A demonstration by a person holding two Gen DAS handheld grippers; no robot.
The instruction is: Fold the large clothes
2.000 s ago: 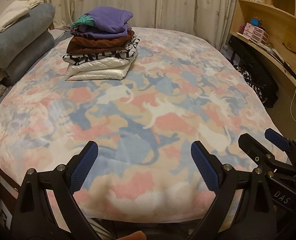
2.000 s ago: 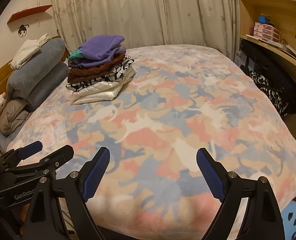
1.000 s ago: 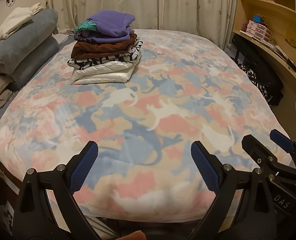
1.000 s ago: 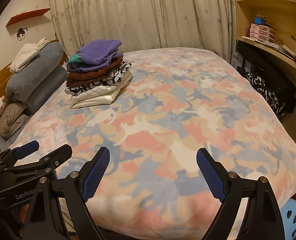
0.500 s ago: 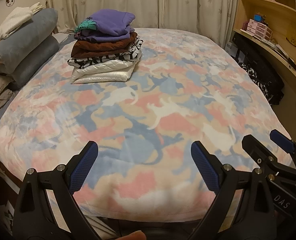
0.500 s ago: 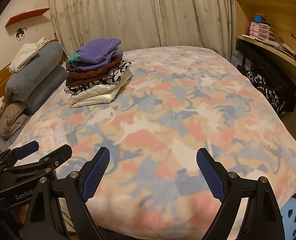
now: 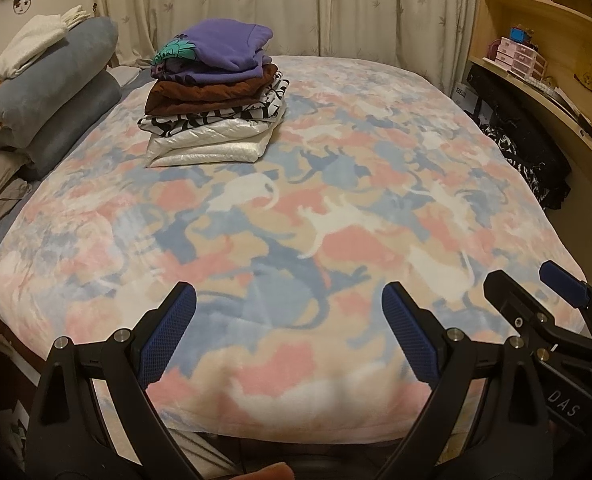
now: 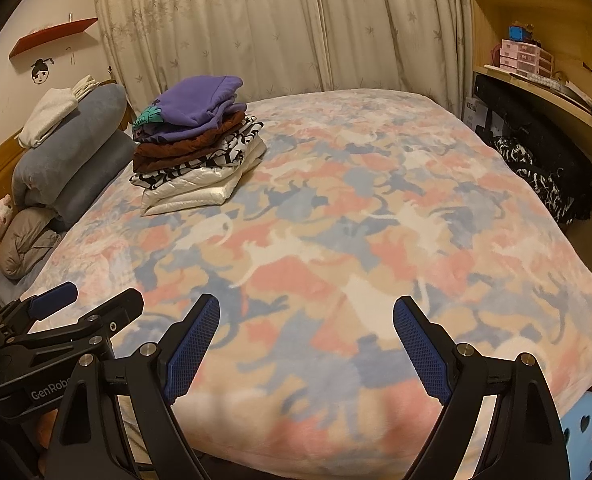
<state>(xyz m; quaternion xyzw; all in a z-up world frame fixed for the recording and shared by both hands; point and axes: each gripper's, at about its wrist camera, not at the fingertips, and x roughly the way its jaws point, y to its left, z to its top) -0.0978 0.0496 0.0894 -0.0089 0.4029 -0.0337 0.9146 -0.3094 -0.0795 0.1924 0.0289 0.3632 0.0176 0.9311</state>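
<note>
Left wrist view looks down the bed (image 7: 476, 184), where the stack of folded clothes (image 7: 215, 96) sits at the far left corner, just beside the grey pillows (image 7: 51, 96). The left gripper (image 7: 287, 336) and right gripper (image 8: 306, 344) both hang spread wide and empty over the near edge of the cat-print blanket (image 7: 296, 220), well apart from the stack. Those garments look soft, floppy and fairly light; the glossy white one at the bottom may be slippery. I'd pinch each at a hem or shoulder edge.
</note>
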